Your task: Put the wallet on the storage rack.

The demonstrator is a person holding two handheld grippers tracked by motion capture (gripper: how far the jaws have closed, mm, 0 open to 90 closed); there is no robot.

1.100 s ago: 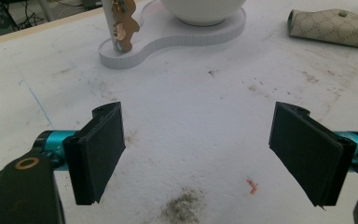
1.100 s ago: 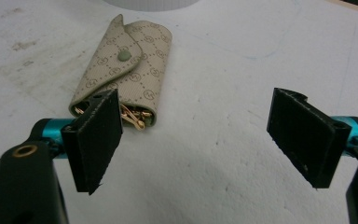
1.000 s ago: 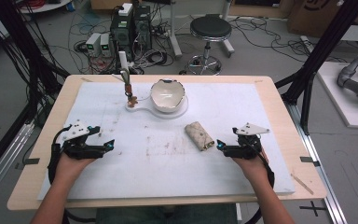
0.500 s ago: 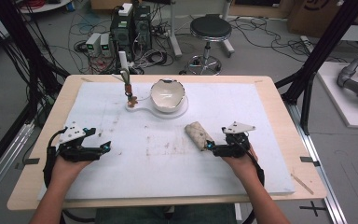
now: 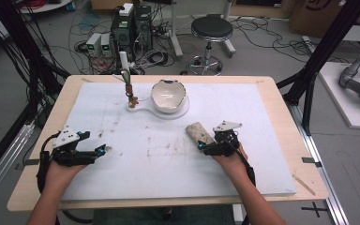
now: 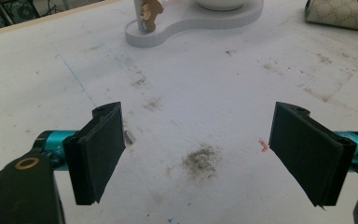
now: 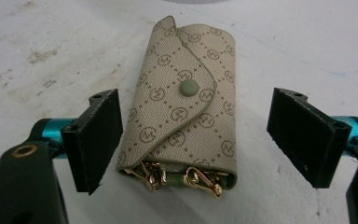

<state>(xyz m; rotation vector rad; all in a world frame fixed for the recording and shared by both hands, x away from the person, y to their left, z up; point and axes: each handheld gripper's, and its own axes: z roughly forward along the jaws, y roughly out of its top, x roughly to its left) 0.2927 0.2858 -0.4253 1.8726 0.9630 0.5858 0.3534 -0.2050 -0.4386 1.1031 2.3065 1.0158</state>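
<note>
A beige monogrammed key pouch [image 7: 186,112] with a green snap and gold clasps lies flat on the white mat. In the high view the pouch [image 5: 198,132] sits right of the mat's centre. My right gripper [image 7: 200,140] is open, one black jaw on each side of the pouch's near end, neither pad touching it. From above, the right gripper [image 5: 201,146] is at the pouch's near end. My left gripper [image 5: 101,150] is open near the mat's left side, over bare stained mat. In its own view the left gripper [image 6: 205,154] holds nothing.
A white bowl [image 5: 168,95] rests on a white stand [image 5: 143,108] at the back centre, with a small brown bear figure [image 5: 132,100] on the stand's left end. The stand [image 6: 191,21] and pouch [image 6: 340,16] lie ahead of the left gripper. Wooden table edge [image 5: 281,108] borders the mat.
My right gripper has moved left and forward until its open jaws flank the pouch. The left gripper has drifted slightly toward the near edge.
</note>
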